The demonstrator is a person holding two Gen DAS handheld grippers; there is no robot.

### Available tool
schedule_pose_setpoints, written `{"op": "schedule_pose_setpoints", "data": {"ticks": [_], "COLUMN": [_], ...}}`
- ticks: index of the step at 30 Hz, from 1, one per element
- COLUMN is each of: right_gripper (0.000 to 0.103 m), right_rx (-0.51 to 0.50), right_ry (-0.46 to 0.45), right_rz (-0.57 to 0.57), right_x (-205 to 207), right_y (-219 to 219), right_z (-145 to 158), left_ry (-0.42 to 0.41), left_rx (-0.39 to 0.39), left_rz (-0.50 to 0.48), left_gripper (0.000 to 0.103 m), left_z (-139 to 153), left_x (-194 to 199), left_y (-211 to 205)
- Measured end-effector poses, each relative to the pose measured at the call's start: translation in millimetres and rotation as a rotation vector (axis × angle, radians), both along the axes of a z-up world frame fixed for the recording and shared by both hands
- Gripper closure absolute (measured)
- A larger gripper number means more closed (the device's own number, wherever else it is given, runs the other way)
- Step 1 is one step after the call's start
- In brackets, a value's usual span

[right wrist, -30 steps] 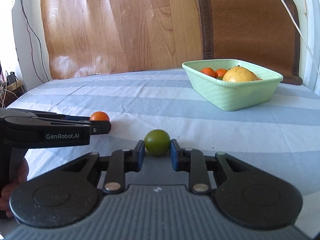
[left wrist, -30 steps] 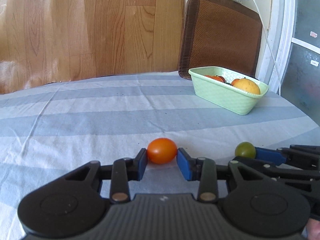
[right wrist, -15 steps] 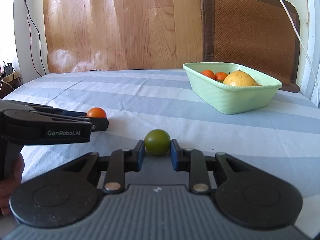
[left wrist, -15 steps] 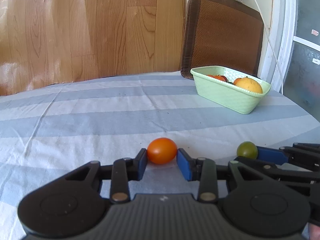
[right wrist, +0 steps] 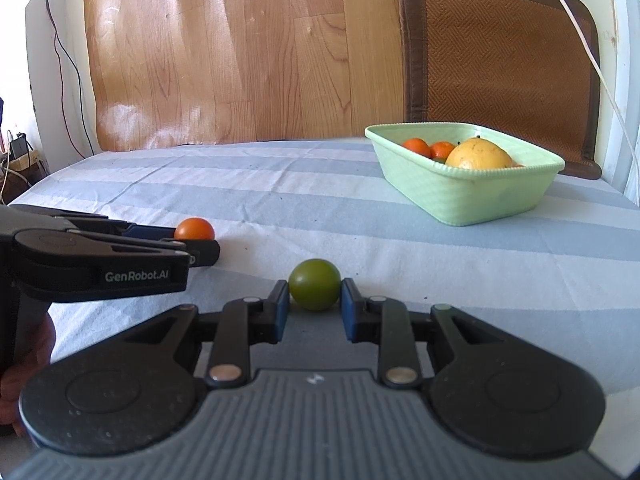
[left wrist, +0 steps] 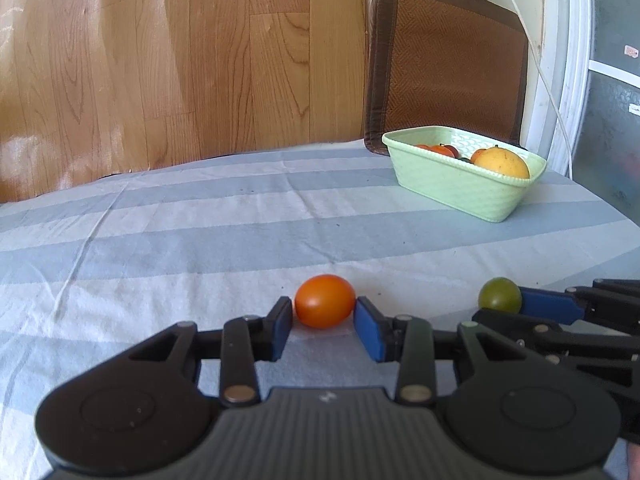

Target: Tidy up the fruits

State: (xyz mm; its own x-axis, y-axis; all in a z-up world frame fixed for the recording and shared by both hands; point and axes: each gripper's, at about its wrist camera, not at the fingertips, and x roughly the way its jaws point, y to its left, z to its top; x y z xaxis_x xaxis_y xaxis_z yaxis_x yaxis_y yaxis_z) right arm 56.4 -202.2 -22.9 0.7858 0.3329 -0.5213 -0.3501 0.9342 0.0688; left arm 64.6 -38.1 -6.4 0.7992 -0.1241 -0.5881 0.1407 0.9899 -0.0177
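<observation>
**Two claws, two small fruits, one basket waiting**

The left claw (left wrist: 325, 320) is clamped on an orange fruit (left wrist: 325, 301). Its blue pads (left wrist: 282, 320) press the fruit from both sides, so it cannot roll away. The fruit sits low, close to the striped tabletop (left wrist: 240, 232); I cannot tell if it is lifted yet.

The right claw (right wrist: 314, 300) is clamped on a green fruit (right wrist: 315, 284) the same way, one pad on each side. The two claws are side by side, near each other but not touching. I think each one took a fruit so both can go in one trip.

Farther back on the tabletop stands a light green basket (right wrist: 480, 204), well apart from both claws. It looks like the home for the fruits. Inside I can count one big yellow fruit (right wrist: 478, 154) and two small orange ones (right wrist: 416, 147), plus a bit of something dark green I cannot make out.

So: two claws, two held fruits, one basket, at least three fruits already in it. A brown chair (right wrist: 500, 48) stands behind the basket.
</observation>
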Motion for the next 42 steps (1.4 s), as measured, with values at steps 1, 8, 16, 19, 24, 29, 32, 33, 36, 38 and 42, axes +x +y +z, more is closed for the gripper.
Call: {"op": "schedule_pose_setpoints", "data": {"ticks": [1,8,16,19,24,29,32,33,36,38,42], "right_gripper": [0.073,0.073,0.072,0.072,0.070,0.068,0.068,0.068,0.068,0.068,0.068], "right_rx": [-0.001,-0.008,-0.024,-0.030,-0.036,-0.034,-0.033,-0.033,-0.033,-0.032,-0.031], "right_ry": [0.000,-0.003,-0.008,-0.010,-0.013,-0.013,-0.012,-0.012,-0.012,-0.012,-0.012], "right_rz": [0.000,-0.002,-0.005,-0.005,-0.010,-0.015,-0.013,-0.013,-0.013,-0.014,-0.014], "right_x": [0.0,-0.6,-1.0,-1.0,-0.8,-1.1,-0.6,-0.7,-0.9,-0.8,-0.7], "right_y": [0.0,0.5,3.3,3.9,4.1,3.5,2.8,3.1,3.2,3.2,3.0], "right_z": [-0.1,0.3,0.9,0.8,0.6,0.4,0.4,0.4,0.4,0.7,0.6], "left_ry": [0.000,0.003,0.005,0.005,0.005,0.006,0.006,0.006,0.006,0.007,0.007], "left_rx": [-0.001,-0.004,-0.012,-0.015,-0.020,-0.015,-0.013,-0.013,-0.013,-0.015,-0.017], "left_rz": [0.001,0.005,0.002,0.001,0.004,0.004,0.003,0.003,0.001,0.002,0.003], "left_gripper": [0.067,0.059,0.056,0.056,0.055,0.054,0.054,0.053,0.053,0.053,0.052], "left_z": [0.1,0.2,0.9,1.0,1.1,0.8,0.7,0.7,0.8,0.8,0.7], "left_x": [-0.2,0.3,0.9,1.0,0.7,1.2,1.8,1.8,1.8,2.0,2.1], "left_y": [0.4,0.0,1.4,2.3,1.6,1.6,2.1,2.0,2.6,2.9,3.4]}}
